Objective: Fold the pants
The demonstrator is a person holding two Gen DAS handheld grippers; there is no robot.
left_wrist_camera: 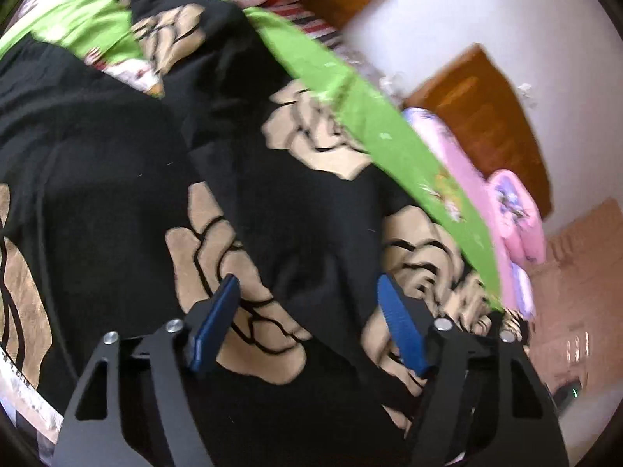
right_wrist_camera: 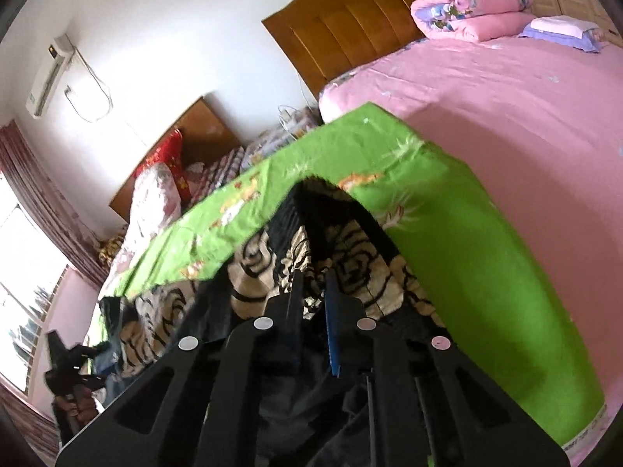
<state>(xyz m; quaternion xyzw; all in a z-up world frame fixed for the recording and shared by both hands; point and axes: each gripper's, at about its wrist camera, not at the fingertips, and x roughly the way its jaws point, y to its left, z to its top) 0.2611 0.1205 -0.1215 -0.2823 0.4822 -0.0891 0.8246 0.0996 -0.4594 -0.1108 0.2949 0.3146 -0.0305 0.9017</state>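
The pants [left_wrist_camera: 303, 210], black with large beige rose prints, lie spread over a bright green sheet [right_wrist_camera: 459, 233] that covers the near part of a bed. In the left wrist view the fabric fills almost the whole picture, rumpled in broad folds, with the green sheet showing as a band along its far right edge. In the right wrist view the pants rise in a peak in front of the camera, the green sheet behind and to the right of them.

Beyond the green sheet lies a second bed with a pink cover [right_wrist_camera: 506, 89], and at its far end a folded pink quilt [right_wrist_camera: 471, 11] rests against a brown wooden headboard [right_wrist_camera: 362, 19]. An air conditioner [right_wrist_camera: 48, 74] hangs on the white wall at far left.

The left gripper [left_wrist_camera: 309, 292] stands with its blue pads [left_wrist_camera: 218, 323] wide apart over the pants; cloth lies between and under them, but they do not press on it.

The right gripper [right_wrist_camera: 311, 284] has its fingers drawn almost together, pinching a fold of the pants between them.

At the near left of the right wrist view a hand [right_wrist_camera: 78, 404] grips the dark handle of the other tool.
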